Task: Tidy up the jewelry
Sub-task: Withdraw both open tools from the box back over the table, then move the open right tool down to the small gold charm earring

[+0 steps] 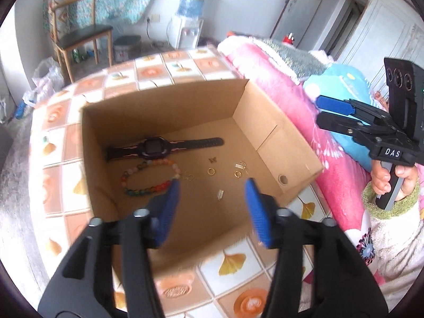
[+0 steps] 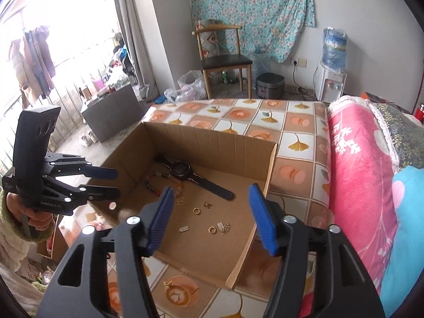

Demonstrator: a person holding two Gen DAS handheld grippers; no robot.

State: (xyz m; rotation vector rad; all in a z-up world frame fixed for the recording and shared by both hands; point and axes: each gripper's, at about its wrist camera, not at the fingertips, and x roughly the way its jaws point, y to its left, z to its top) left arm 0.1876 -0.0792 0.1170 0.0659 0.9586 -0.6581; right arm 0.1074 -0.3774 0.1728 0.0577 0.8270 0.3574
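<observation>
Left hand-held gripper (image 1: 212,193) hanging over cardboard box (image 1: 265,122), blue pads spread, pinching nothing. Right hand-held gripper (image 2: 212,204) likewise spread, gripping nothing, hovering over same box. Box sitting on counter (image 2: 296,122) covered in patterned cloth. Lying on box floor: black watch (image 1: 159,147), bead bracelet (image 1: 148,177) just beside it, gold rings (image 1: 211,171) and small earrings (image 1: 240,166) lying apart. Pink blanket (image 2: 357,164) lying beside counter.
</observation>
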